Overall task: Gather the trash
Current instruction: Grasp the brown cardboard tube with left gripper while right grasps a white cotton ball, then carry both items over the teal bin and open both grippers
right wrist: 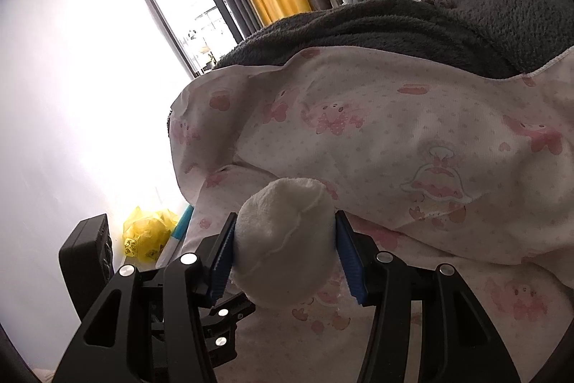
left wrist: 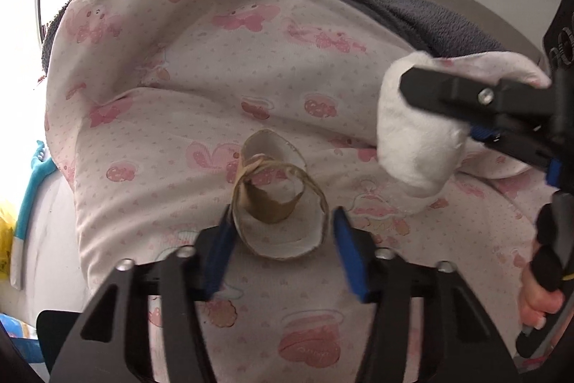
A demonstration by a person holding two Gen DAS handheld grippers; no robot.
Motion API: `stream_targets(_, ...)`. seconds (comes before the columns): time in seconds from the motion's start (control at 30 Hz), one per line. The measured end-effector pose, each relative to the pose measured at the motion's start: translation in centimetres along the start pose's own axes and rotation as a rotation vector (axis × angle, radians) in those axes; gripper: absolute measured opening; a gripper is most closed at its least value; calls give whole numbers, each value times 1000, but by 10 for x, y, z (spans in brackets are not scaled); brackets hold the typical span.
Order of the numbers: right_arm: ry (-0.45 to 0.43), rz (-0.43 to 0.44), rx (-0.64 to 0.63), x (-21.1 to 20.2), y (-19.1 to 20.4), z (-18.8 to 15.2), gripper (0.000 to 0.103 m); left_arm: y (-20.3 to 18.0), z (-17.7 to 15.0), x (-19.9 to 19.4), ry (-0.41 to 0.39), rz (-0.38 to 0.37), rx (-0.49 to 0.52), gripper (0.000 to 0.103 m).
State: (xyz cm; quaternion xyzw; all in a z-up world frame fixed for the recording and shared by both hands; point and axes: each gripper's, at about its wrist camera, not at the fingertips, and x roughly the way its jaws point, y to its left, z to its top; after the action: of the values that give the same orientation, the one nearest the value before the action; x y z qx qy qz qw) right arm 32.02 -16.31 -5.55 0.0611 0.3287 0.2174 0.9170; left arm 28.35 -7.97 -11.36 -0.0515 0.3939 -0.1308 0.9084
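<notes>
A torn brown cardboard roll core (left wrist: 278, 200) lies on the pink-patterned quilt (left wrist: 201, 88). My left gripper (left wrist: 281, 248) is open, its blue pads on either side of the core's near end; the left pad looks close to touching it. My right gripper (right wrist: 285, 252) is shut on a fluffy white corner of the quilt (right wrist: 285, 239) and holds it lifted. In the left wrist view the right gripper (left wrist: 462, 117) comes in from the right with that white corner (left wrist: 412, 139), above and right of the core.
A dark grey fleece blanket (right wrist: 394, 24) lies behind the quilt. A yellow plastic bag (right wrist: 147, 234) and a black speaker (right wrist: 88, 257) sit on the floor at the left, below a bright window. A blue-and-white object (left wrist: 30, 189) lies beside the bed.
</notes>
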Motion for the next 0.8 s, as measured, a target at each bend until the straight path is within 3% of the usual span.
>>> stream_targets(0.47,-19,13,-22,-7,34,1,54,20,-5,-42,-45,-20,-19,48)
stream_targets(0.8,6,35,-78,9,69,-8,54,64,-11,-68,-41,57,-53,48)
